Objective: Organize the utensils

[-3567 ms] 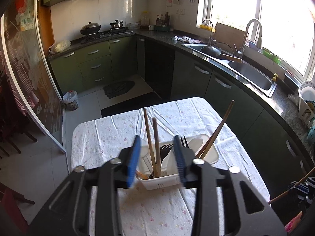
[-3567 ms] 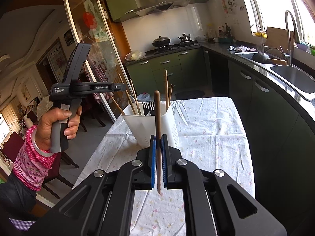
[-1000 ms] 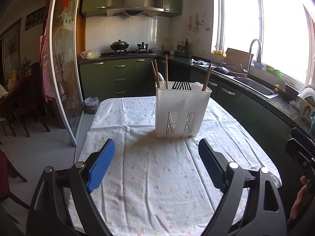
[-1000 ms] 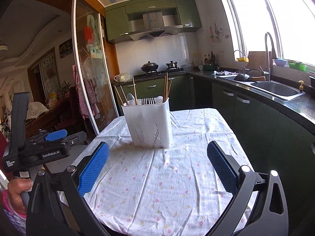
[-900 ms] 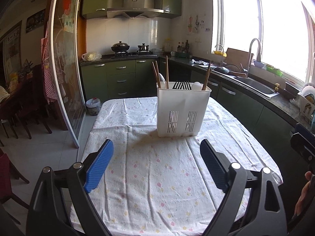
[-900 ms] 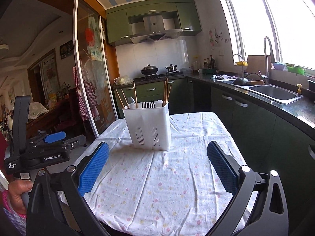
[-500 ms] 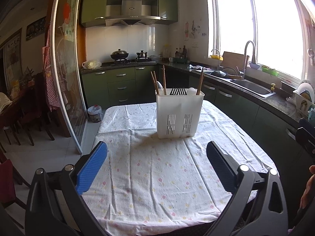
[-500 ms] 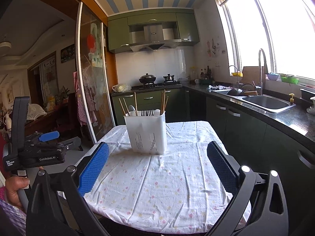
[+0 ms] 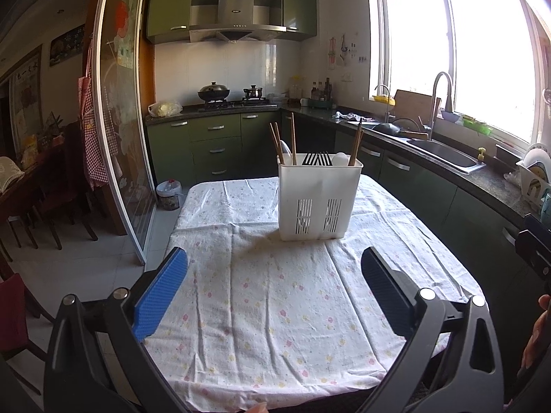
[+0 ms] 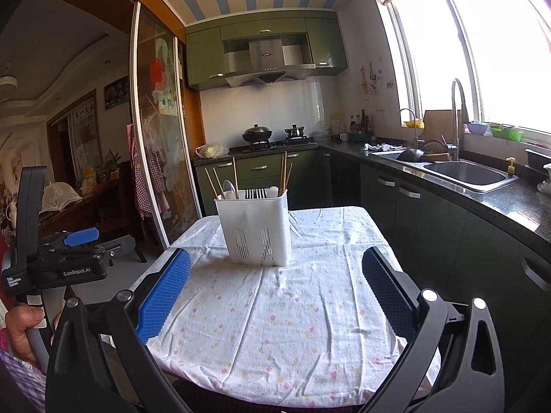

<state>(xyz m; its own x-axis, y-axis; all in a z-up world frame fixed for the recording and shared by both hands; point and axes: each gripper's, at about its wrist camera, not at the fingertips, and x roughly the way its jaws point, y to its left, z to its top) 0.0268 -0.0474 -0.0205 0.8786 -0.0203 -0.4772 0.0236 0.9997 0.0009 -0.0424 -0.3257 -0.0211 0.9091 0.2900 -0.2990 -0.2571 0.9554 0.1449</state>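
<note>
The white utensil holder [image 9: 318, 199] stands upright at twelve o'clock on the cloth-covered desk [image 9: 268, 309], with chopsticks [image 9: 292, 139], forks [image 9: 316, 159] and spoons inside. Both left tongs [image 9: 273, 275] and right tongs [image 10: 275, 275] gape wide and empty, well short of it.

Your white slotted utensil holder [image 9: 318, 199] stands upright near the table's far edge, holding wooden chopsticks [image 9: 292, 139], black forks [image 9: 317, 159] and a white spoon [image 10: 228, 187].
</note>
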